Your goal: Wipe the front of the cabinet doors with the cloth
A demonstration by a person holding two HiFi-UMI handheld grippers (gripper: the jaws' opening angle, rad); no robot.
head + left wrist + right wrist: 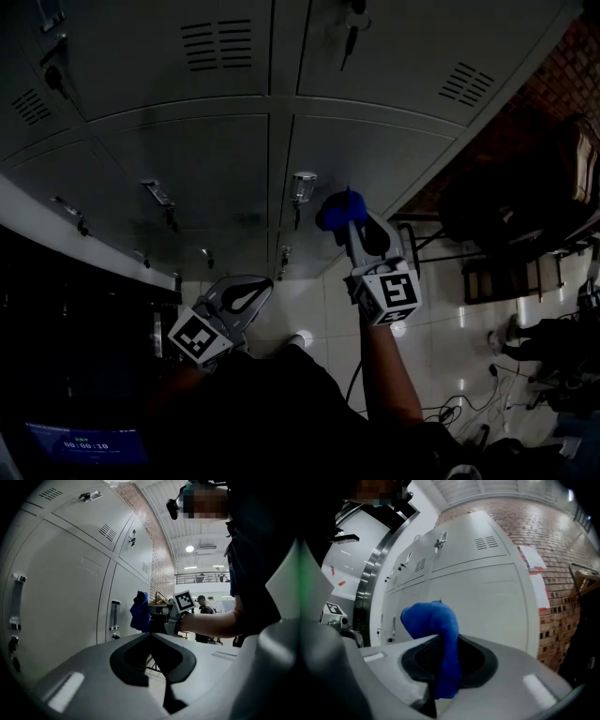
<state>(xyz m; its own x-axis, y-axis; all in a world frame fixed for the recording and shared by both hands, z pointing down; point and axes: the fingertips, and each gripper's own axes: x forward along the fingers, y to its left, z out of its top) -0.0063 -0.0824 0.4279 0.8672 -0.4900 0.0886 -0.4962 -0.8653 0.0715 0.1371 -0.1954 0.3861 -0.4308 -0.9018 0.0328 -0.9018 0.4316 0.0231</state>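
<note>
We clamp the cloth (436, 620) in the right gripper (351, 223), just beside the right cabinet door (375, 155); contact is unclear. The left gripper (152, 644) is closed and empty. Wiping appears about to start; next, press and sweep.

My cloth (433, 625) was deep blue. The cabinet doors (487, 588) were pale grey. My right gripper (440, 660) and left gripper (151, 639) were light grey with black inner pads, and each carried a cube (392, 292) patterned with black-and-white square markers. The wall (562, 573) was red-brown brick.
</note>
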